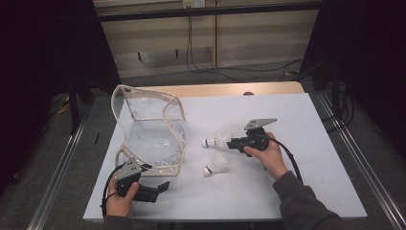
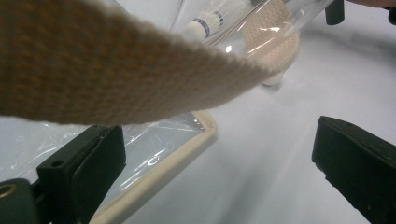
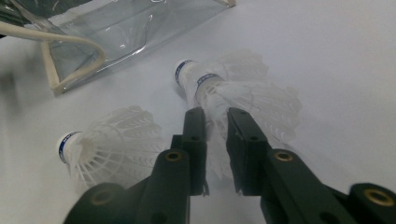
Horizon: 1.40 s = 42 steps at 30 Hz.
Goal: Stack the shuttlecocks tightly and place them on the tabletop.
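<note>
Between the jaws of the right claw [image 3: 215,114] sits the feathered skirt of one shuttlecock [image 3: 252,100], its cork pointing straight away from the claw. The jaws stand nearly together and are clenched on those feathers. In the right gripper view that shuttlecock shows two blue bands, one just past the other; whether a second one is nested in it or it is blur, I cannot tell.

The high view gives the count: two shuttlecocks, one clear bag [image 1: 148,129] with beige webbing trim, and two claws, all on one white table [image 1: 297,158]. The second shuttlecock [image 1: 215,165] lies on its side just beside the right claw's tips, on the side nearer the person, apart from the jaws and untouched. The bag lies beyond both shuttlecocks from the right claw, well apart from it.

The left claw [image 2: 215,158] is released, its jaws spread wide with bare table between them and nothing held. The bag's trimmed rim runs just beside one jaw; whether they touch I cannot tell. The bag's woven strap [image 2: 116,70] arches close above that claw, and a shuttlecock shows through the clear plastic ahead of it.
</note>
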{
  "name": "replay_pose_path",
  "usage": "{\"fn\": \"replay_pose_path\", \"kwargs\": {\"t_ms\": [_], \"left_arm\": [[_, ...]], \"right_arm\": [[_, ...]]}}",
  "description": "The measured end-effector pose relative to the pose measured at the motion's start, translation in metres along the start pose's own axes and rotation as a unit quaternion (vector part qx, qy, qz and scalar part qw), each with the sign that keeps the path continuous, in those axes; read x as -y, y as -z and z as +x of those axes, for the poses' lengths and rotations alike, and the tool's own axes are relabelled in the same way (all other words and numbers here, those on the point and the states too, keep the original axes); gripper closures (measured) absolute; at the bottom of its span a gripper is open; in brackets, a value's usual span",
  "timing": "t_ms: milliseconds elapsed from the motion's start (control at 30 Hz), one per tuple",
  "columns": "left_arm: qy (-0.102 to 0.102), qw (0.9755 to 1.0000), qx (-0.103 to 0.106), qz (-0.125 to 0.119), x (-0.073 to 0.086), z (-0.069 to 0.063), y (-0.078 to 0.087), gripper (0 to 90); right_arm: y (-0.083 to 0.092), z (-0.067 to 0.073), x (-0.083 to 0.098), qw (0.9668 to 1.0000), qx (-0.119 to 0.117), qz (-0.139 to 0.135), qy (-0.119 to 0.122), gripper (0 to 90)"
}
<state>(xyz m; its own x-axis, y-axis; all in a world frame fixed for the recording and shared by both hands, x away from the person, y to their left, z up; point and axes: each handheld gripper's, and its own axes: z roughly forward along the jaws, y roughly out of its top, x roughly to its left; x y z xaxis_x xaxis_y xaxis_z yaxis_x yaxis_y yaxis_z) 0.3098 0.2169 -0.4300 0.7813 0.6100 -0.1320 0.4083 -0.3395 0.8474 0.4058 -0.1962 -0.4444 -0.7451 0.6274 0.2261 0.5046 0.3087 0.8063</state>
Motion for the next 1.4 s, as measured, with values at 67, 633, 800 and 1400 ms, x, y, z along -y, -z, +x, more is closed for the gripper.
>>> {"fn": "replay_pose_path", "kwargs": {"t_ms": [67,633,800,1400], "left_arm": [[0.0,1.0,-0.001,0.0,0.0,-0.0001,-0.0001,2.8],[0.0,1.0,-0.001,0.0,-0.0002,-0.0002,-0.0002,2.8],[0.0,1.0,-0.002,0.002,-0.0003,-0.0004,-0.0001,2.9],[-0.001,1.0,-0.002,0.001,-0.0002,-0.0004,0.0,2.9]], "right_arm": [[0.001,0.0005,-0.0003,1.0,-0.005,-0.002,0.004,86.9],[-0.0024,0.0033,-0.0022,0.9995,-0.026,-0.014,0.01,90.0],[-0.0055,0.004,-0.0012,0.9995,-0.025,-0.013,0.011,90.0],[-0.0075,0.0029,0.0011,0.9998,-0.015,-0.006,0.006,87.2]]}}
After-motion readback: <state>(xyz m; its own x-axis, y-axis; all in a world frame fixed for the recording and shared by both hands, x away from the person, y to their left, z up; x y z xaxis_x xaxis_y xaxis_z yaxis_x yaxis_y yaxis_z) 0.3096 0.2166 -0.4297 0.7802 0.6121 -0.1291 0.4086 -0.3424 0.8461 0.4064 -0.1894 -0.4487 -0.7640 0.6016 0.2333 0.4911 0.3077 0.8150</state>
